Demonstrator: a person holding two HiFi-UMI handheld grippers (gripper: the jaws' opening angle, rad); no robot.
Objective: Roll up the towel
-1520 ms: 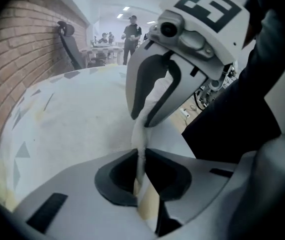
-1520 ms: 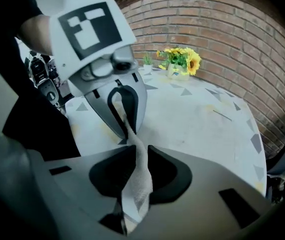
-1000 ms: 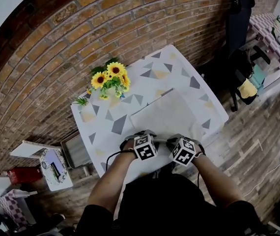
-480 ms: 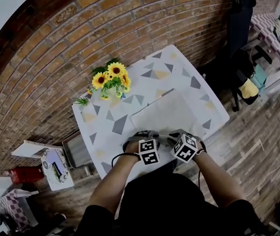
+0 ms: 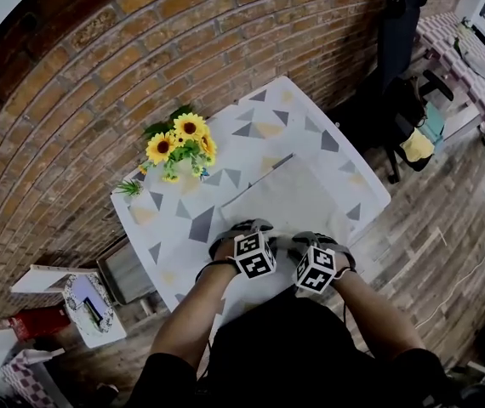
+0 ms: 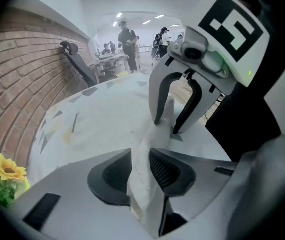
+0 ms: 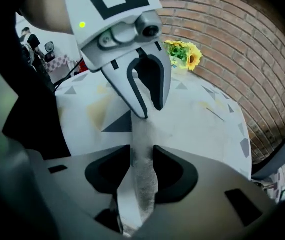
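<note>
At the table (image 5: 225, 147), 6 o'clock edge, the left gripper (image 6: 140, 170) has just been closing and pinches the towel (image 5: 293, 198). The right gripper (image 7: 141, 171) has just been opening, spread around it.

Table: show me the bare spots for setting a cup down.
Free: the far right corner of the table, beyond the towel, and the left strip between the sunflowers and the near edge. Crowded: the middle and near right, under the towel.
</note>
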